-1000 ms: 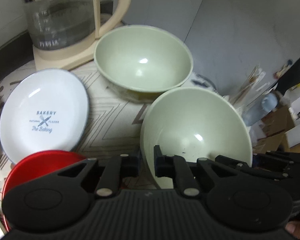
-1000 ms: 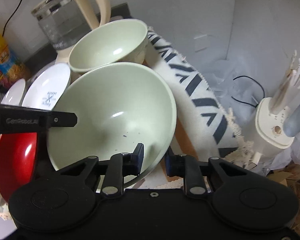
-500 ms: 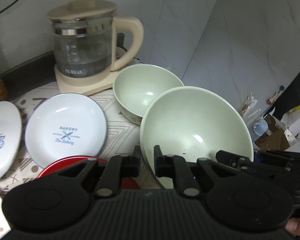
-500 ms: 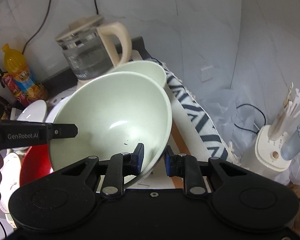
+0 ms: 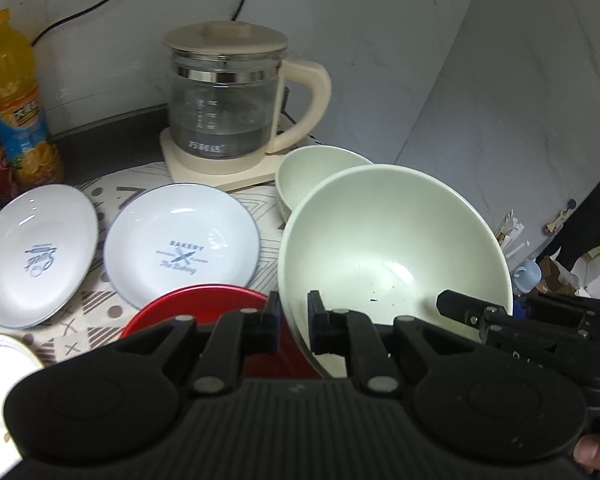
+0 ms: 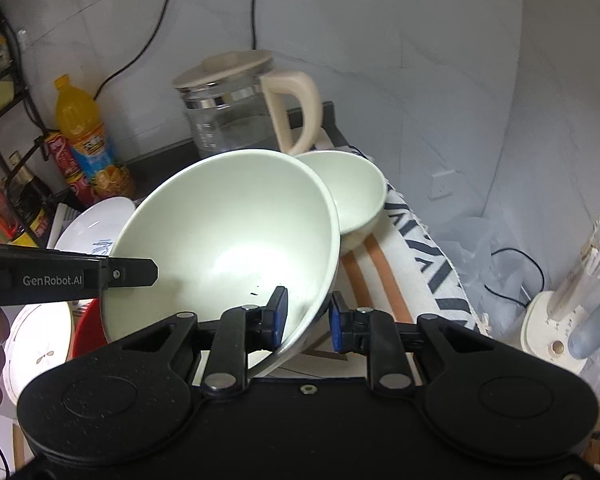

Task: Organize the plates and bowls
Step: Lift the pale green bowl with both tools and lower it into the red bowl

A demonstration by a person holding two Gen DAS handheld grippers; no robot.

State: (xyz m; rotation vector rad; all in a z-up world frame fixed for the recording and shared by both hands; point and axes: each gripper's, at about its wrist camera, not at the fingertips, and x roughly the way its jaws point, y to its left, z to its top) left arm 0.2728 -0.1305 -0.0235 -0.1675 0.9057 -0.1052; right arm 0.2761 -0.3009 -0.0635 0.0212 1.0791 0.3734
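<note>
A large pale green bowl [image 5: 392,248] hangs tilted above the table, held by both grippers. My left gripper [image 5: 293,316] is shut on its near-left rim. My right gripper [image 6: 306,316] is shut on the bowl [image 6: 228,232] at its right rim, one blue pad inside and one outside. A second, smaller green bowl [image 5: 312,172] stands behind it near the kettle. Two white printed plates [image 5: 180,248] [image 5: 32,256] and a red plate [image 5: 204,308] lie on the patterned cloth to the left.
A glass kettle [image 5: 228,108] on a cream base stands at the back, with an orange drink bottle [image 5: 12,100] at the far left. A patterned plate [image 6: 36,340] lies near left. The table's right edge drops off; a utensil holder [image 6: 556,320] sits below.
Both grippers have risen and pulled back with the large bowl between them. The kettle, plates and second bowl now look lower and farther away.
</note>
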